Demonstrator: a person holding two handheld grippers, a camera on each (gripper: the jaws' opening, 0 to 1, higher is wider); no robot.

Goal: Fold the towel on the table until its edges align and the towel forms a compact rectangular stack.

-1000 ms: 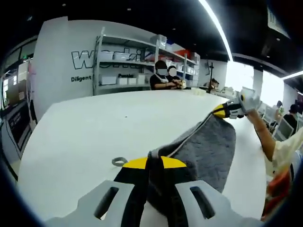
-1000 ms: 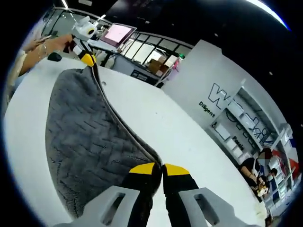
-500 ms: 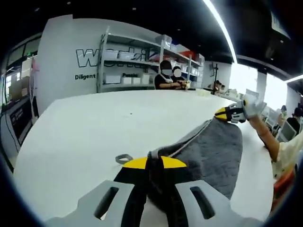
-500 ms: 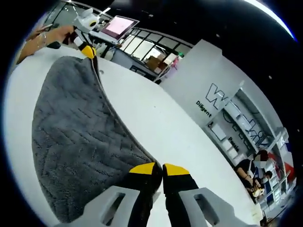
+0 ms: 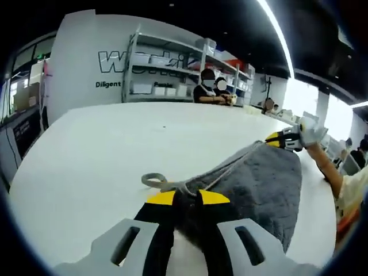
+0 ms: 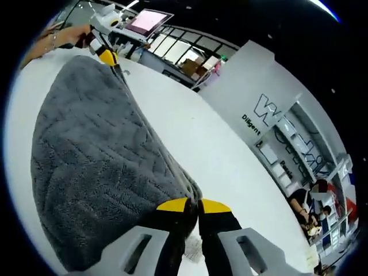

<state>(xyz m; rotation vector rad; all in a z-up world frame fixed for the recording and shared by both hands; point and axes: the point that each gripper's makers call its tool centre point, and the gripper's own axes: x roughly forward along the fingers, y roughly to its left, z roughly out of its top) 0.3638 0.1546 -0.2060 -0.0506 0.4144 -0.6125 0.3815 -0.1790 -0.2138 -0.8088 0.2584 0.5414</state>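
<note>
On the white counter [image 5: 86, 155] a grey towel [image 5: 261, 184] lay spread between both tools, folded over with a stitched hem edge. Left tool [image 5: 188, 198], yellow-tipped, was clamped on one towel corner, next to a small hanging loop [image 5: 154, 179] resting on the counter. Right tool [image 6: 198, 206] was clamped on the other corner of the same edge, with grey pile stretching away to the left tool far off at upper left. From the left gripper view, the right tool gripped the far corner, a hand [image 5: 310, 131] behind it. Shelves [image 5: 167, 75] and seated people [image 5: 210, 89] were at the back wall.
</note>
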